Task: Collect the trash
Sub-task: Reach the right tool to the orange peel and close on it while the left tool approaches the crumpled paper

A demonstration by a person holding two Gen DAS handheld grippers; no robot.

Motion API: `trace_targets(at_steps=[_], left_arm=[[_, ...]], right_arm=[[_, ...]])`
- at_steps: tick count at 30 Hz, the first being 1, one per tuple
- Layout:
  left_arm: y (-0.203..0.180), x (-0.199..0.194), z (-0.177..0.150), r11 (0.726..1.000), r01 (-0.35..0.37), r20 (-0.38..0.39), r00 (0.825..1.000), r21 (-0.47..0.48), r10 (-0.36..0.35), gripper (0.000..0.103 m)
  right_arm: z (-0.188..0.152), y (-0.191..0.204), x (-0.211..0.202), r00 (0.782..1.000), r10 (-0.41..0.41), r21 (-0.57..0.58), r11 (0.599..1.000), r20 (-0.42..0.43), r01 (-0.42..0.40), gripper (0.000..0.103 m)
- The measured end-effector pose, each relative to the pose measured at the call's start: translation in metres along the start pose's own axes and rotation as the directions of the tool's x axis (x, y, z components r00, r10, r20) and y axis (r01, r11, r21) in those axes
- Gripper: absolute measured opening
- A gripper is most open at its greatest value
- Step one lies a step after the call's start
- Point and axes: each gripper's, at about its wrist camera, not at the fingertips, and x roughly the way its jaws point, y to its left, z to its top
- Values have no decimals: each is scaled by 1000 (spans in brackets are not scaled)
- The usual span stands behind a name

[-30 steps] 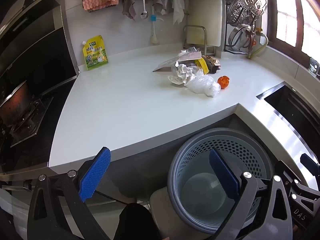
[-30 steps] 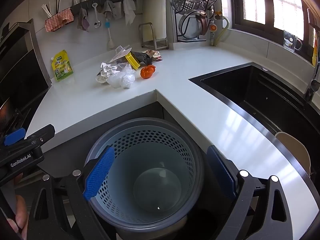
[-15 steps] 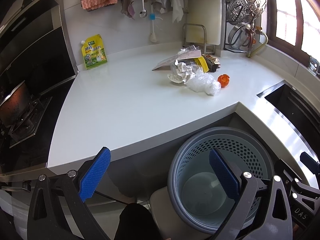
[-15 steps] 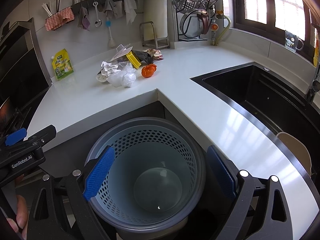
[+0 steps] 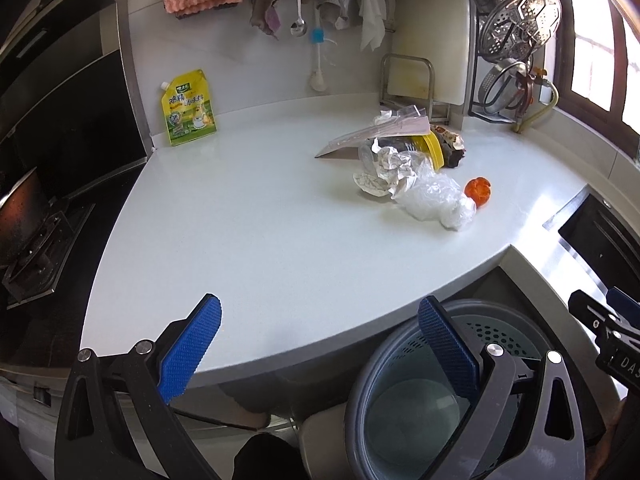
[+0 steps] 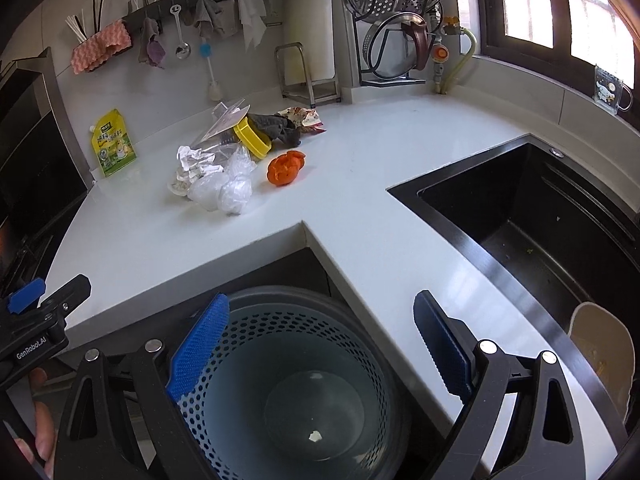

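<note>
A heap of trash lies on the white counter (image 5: 248, 224): crumpled foil (image 5: 390, 162), a clear plastic bag (image 5: 436, 200), an orange peel (image 5: 478, 192), a yellow-lidded jar (image 5: 430, 148) and a clear flat wrapper (image 5: 380, 134). The heap also shows in the right wrist view, with the bag (image 6: 222, 192) and peel (image 6: 286, 168). A grey perforated bin (image 6: 304, 384) stands on the floor below the counter corner. My left gripper (image 5: 320, 354) is open and empty at the counter's front edge. My right gripper (image 6: 320, 346) is open and empty above the bin.
A black sink (image 6: 532, 216) is sunk in the counter at the right. A yellow-green pouch (image 5: 188, 108) leans on the back wall. A stove (image 5: 36, 236) sits at the left. A dish rack (image 6: 396, 32) and a rail of hanging cloths (image 5: 320, 4) line the back.
Both grippers have moved forward and up toward the counter. The trash heap now looks nearer. The jaws stay open.
</note>
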Motion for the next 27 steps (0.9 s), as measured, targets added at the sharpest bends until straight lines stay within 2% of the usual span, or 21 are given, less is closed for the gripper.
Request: trace_targets(at_steps=[5, 10, 15, 21, 27], left_arm=[[2, 27, 28, 999, -5, 1, 1000, -32, 5, 97], [-2, 50, 46, 1000, -2, -8, 1000, -18, 2, 97], [-3, 66, 60, 1000, 8, -4, 1000, -11, -8, 97], [-5, 79, 67, 1000, 20, -4, 1000, -12, -20, 97], [-9, 89, 70, 999, 34, -21, 999, -3, -35, 97]], right_arm=[[41, -2, 40, 1000, 2, -14, 1000, -23, -2, 89], [73, 5, 74, 999, 0, -47, 999, -34, -2, 89], [98, 7, 107, 997, 50, -9, 999, -63, -50, 89], [112, 12, 141, 993, 50, 14, 999, -107, -49, 89], [114, 19, 157, 992, 17, -28, 999, -123, -21, 89]])
